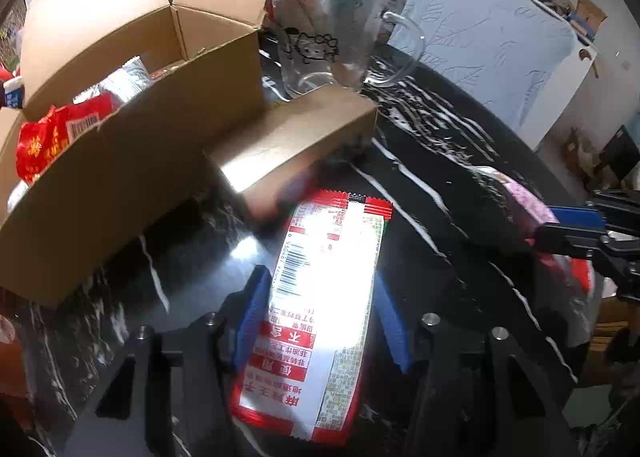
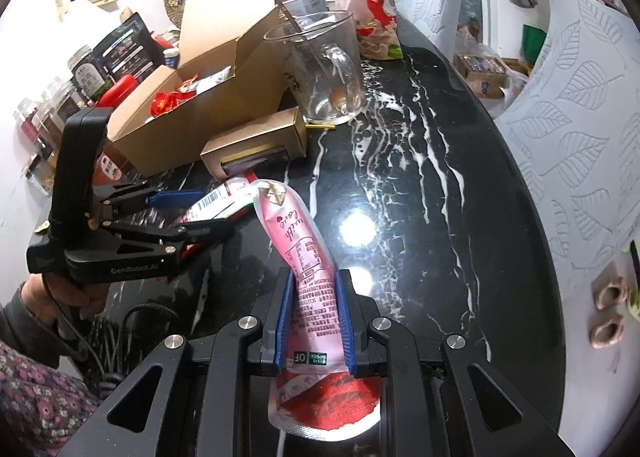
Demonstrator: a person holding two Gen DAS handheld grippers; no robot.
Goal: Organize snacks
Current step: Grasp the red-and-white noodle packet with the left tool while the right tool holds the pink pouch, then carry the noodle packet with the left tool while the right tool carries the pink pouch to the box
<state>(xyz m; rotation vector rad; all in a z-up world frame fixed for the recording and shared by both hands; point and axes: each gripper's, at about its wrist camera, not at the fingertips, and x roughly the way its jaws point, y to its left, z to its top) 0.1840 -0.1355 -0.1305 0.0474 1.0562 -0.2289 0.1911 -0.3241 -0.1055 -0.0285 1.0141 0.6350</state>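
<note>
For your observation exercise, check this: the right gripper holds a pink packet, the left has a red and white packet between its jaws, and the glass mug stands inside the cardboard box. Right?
Not quite. The mug stands on the table beside the box, not inside it, as the right wrist view shows. The right gripper does hold the pink packet; the left gripper has the red and white packet.

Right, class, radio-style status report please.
Left gripper closed on red-white packet. Right gripper holds pink packet. Small gold box lies before open carton.

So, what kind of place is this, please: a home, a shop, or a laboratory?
Most likely a home dining area. A round black marble table holds a cartoon-printed glass mug and an open cardboard box of snacks, chairs with leaf-patterned covers stand around it, and jars line the wall.
</note>
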